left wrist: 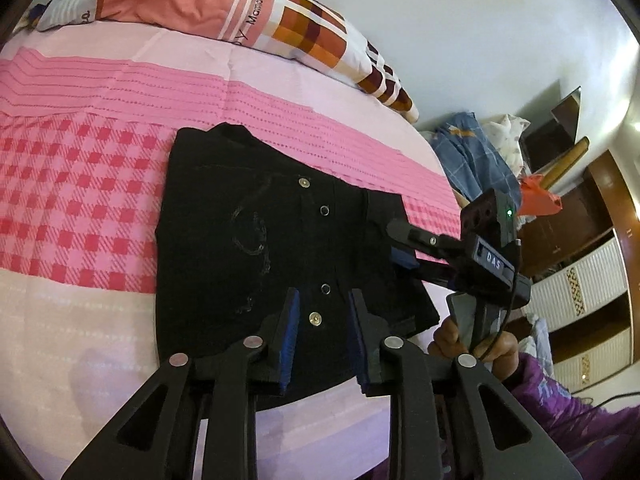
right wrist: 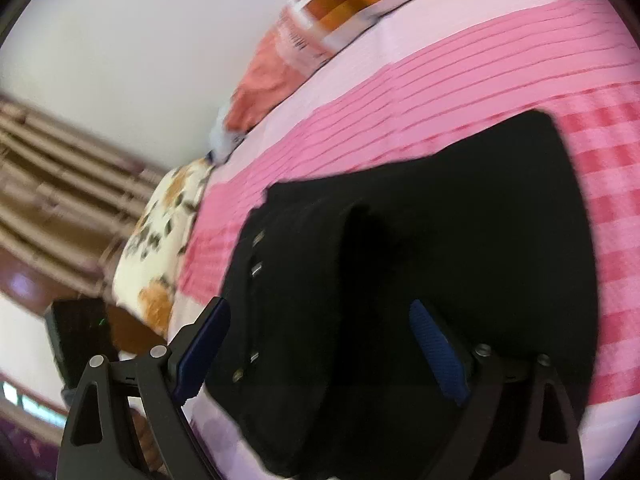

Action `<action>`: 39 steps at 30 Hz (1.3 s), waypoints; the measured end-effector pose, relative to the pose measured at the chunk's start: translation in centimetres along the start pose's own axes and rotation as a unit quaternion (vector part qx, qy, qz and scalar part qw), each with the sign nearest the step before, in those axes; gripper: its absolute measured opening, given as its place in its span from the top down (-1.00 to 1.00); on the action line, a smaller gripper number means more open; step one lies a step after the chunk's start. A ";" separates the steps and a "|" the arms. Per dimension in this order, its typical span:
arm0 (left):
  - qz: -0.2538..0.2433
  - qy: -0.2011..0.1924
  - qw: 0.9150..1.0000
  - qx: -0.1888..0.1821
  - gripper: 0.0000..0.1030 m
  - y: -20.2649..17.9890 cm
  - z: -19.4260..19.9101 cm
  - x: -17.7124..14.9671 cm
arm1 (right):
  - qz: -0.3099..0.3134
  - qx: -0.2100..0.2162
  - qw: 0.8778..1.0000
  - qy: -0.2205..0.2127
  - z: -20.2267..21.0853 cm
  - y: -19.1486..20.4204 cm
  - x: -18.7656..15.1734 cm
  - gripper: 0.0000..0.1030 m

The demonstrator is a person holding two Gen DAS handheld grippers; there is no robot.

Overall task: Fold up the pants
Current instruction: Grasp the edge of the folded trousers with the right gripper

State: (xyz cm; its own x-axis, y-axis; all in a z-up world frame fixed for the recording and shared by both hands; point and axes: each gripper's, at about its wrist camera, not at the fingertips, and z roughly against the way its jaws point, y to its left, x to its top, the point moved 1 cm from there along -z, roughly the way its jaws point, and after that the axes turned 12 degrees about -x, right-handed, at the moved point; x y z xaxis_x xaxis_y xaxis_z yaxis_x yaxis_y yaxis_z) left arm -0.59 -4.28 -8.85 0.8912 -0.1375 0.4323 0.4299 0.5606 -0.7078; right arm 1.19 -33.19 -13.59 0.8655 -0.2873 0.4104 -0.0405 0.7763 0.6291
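Observation:
Black pants (left wrist: 256,240), folded into a compact block with metal snap buttons (left wrist: 316,318) showing, lie on the pink checked bedsheet (left wrist: 80,200). My left gripper (left wrist: 325,336) hovers over the near edge of the pants. Its blue pads (left wrist: 292,336) stand a narrow gap apart, with only the fabric surface seen below them and nothing pinched. My right gripper (left wrist: 396,244) reaches in over the right edge of the pants. In the right wrist view the right gripper (right wrist: 320,352) stands wide open above the pants (right wrist: 440,220), with its pads (right wrist: 440,360) clear of the cloth.
A salmon and brown patterned blanket (left wrist: 200,4) lies across the far end of the bed. A floral pillow (right wrist: 160,248) sits at the bed's side. A clothes pile (left wrist: 476,152) and a wardrobe (left wrist: 580,272) stand beyond the right edge. A person's hand (left wrist: 452,340) holds the right gripper.

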 end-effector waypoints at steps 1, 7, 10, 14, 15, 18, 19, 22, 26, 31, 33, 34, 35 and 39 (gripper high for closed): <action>0.000 0.002 1.000 -0.001 0.44 -0.1 -0.1 0.0 | 0.001 0.014 1.000 0.007 -0.2 0.3 -0.3 -0.70; -0.004 0.014 1.000 0.002 0.26 -0.3 -0.8 -0.1 | 0.007 0.020 1.000 0.012 -0.6 0.0 -0.8 -0.22; 0.004 0.015 1.000 0.003 0.17 -0.1 -1.0 0.0 | -0.009 0.026 0.999 0.017 -1.0 -0.5 -0.3 0.10; 0.027 0.013 1.000 0.003 0.14 0.7 -0.9 0.1 | -0.038 0.017 0.999 0.032 -1.7 -1.4 -0.5 0.64; 0.033 0.012 0.999 0.004 0.13 0.9 -0.9 0.2 | -0.052 0.025 0.998 0.033 -1.6 -1.6 -0.5 0.66; 0.045 0.006 0.999 0.008 0.10 1.3 -0.5 0.4 | -0.078 0.049 0.995 0.022 -0.5 -1.6 -0.4 0.76; 0.049 0.004 0.999 0.009 0.08 1.5 -0.4 0.5 | -0.085 0.058 0.995 0.019 -0.1 -1.5 -0.3 0.76; 0.052 -0.001 0.999 0.015 0.01 1.5 0.0 0.7 | -0.094 0.062 0.994 0.013 1.4 -1.1 0.2 0.76; 0.041 -0.002 0.999 0.021 -0.07 0.9 0.1 1.1 | -0.099 0.058 0.993 0.000 3.4 -1.3 1.2 0.76; 0.033 0.005 0.999 0.020 -0.12 0.4 -0.7 1.4 | -0.139 0.049 0.989 -0.022 6.1 -4.4 1.7 0.76; 0.031 0.011 0.999 0.020 -0.13 0.3 -1.1 1.4 | -0.152 0.041 0.987 -0.026 6.8 -5.7 1.6 0.76; 0.030 0.015 0.999 0.021 -0.13 0.3 -1.3 1.3 | -0.161 0.040 0.986 -0.027 7.0 -6.2 1.5 0.76; 0.029 0.019 0.999 0.021 -0.13 0.2 -1.6 1.3 | -0.169 0.039 0.985 -0.027 7.0 -6.8 1.4 0.76; 0.022 0.030 0.999 0.025 -0.13 -0.1 -2.1 1.3 | -0.189 0.040 0.981 -0.021 6.9 -8.2 0.8 0.77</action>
State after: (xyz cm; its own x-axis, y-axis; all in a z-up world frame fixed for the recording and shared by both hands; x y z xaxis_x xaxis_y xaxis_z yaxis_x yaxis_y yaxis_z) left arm 0.81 -6.27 -9.41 0.9166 -0.1601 0.3664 0.3841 0.6073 -0.6955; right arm -1.16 -43.67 -13.90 0.8051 -0.5703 0.1630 0.2395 0.5640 0.7903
